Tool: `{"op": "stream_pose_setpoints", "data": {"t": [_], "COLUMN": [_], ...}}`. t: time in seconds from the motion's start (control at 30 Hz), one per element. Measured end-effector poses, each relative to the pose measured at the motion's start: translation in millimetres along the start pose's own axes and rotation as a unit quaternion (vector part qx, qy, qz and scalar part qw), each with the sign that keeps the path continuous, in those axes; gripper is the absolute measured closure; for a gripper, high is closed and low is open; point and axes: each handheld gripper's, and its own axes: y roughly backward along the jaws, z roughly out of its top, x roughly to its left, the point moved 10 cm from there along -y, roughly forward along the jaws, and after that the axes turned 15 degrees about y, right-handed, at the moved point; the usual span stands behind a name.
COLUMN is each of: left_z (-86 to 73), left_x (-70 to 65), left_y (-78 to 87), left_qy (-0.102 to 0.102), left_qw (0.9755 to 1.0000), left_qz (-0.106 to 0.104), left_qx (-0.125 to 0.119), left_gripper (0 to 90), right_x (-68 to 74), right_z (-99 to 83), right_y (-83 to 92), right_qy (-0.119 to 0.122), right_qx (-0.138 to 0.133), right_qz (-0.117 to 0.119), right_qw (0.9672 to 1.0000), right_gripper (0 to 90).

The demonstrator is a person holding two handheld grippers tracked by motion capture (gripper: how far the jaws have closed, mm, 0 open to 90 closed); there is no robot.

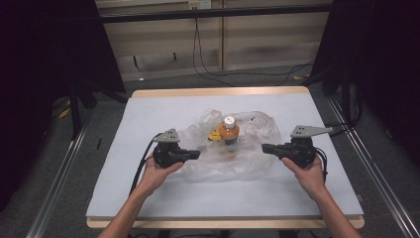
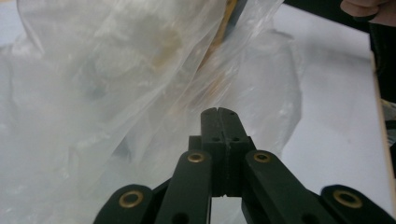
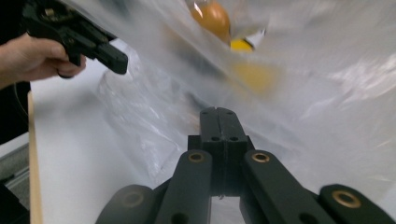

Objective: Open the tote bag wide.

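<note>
A crumpled clear plastic bag (image 1: 247, 159) lies in the middle of the white table top (image 1: 148, 198). Inside it stands an orange bottle with a white cap (image 1: 229, 130), blurred in the right gripper view (image 3: 212, 16). My left gripper (image 1: 197, 154) is at the bag's left edge and my right gripper (image 1: 264, 148) at its right edge, tips facing each other. In the left gripper view the jaws (image 2: 218, 111) are pressed together where folds of the bag (image 2: 116, 93) run to their tip. The right gripper (image 3: 218, 111) is shut the same way against the film (image 3: 303, 93).
The table has a wooden rim (image 1: 223, 91). Metal rails (image 1: 59, 173) run along both sides, black stands and curtains flank it, and cables (image 1: 208, 69) lie on the floor beyond. The right gripper view shows the left gripper (image 3: 116, 60) in its hand.
</note>
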Motion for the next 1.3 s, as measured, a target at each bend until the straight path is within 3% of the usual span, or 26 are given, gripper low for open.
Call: {"op": "stream_pose_setpoints", "data": {"t": [0.4,0.67,0.87,0.93,1.0,1.17,1.3], "left_z": [47.0,69.5,74.7,74.8,75.1,70.1,65.7], "left_x": [-29.6,-35.7,-32.5,-30.3,-26.3,-12.8,0.3], "left_y": [-2.7,-10.2,-18.1,-21.4,-25.8,-38.1,-45.7], "left_qy": [-0.019,-0.033,-0.035,-0.034,-0.031,-0.015,0.002], "left_qw": [0.9976,0.9971,0.9976,0.998,0.9983,0.999,0.9993], "left_qz": [-0.035,-0.031,-0.027,-0.022,-0.02,-0.011,-0.004], "left_qx": [-0.056,-0.061,-0.053,-0.048,-0.046,-0.04,-0.036], "left_gripper": [90.0,90.0,90.0,90.0,90.0,90.0,90.0], "right_x": [-13.6,-20.7,-27.7,-24.6,-19.1,-3.3,-4.6], "right_z": [49.0,78.3,97.5,104.3,102.9,87.6,63.5], "right_y": [22.5,31.8,34.8,31.3,20.7,-12.9,-36.0], "right_qy": [0.011,0.025,0.032,0.036,0.038,0.038,0.029], "right_qx": [-0.056,-0.081,-0.085,-0.091,-0.08,-0.061,-0.024], "right_qz": [-0.023,-0.033,-0.04,-0.03,-0.018,0.016,0.026], "right_qw": [0.9981,0.9959,0.9951,0.9947,0.9959,0.9973,0.999], "right_gripper": [90.0,90.0,90.0,90.0,90.0,90.0,90.0]}}
